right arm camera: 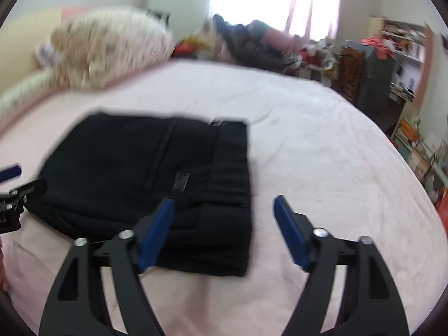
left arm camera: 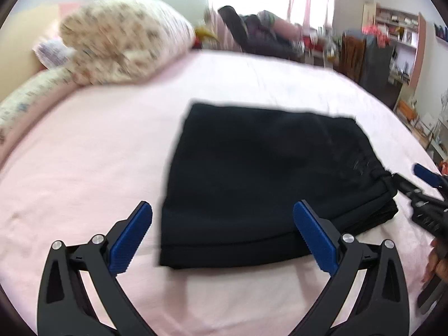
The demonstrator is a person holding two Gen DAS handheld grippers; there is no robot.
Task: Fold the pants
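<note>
The black pants (left arm camera: 260,173) lie folded into a compact rectangle on the pink bed sheet (left arm camera: 84,154). My left gripper (left arm camera: 224,235) is open and empty, just above the near left edge of the fold. My right gripper (right arm camera: 224,229) is open and empty, over the near right corner of the pants (right arm camera: 156,173). The right gripper also shows at the right edge of the left wrist view (left arm camera: 425,193). The left gripper shows at the left edge of the right wrist view (right arm camera: 11,196). Both views are motion-blurred.
A floral pillow (left arm camera: 120,39) and a bolster (left arm camera: 28,95) lie at the far left of the bed. Beyond the bed are a dark chair with clothes (left arm camera: 260,33), a cluttered desk and shelves (left arm camera: 397,36) under a bright window.
</note>
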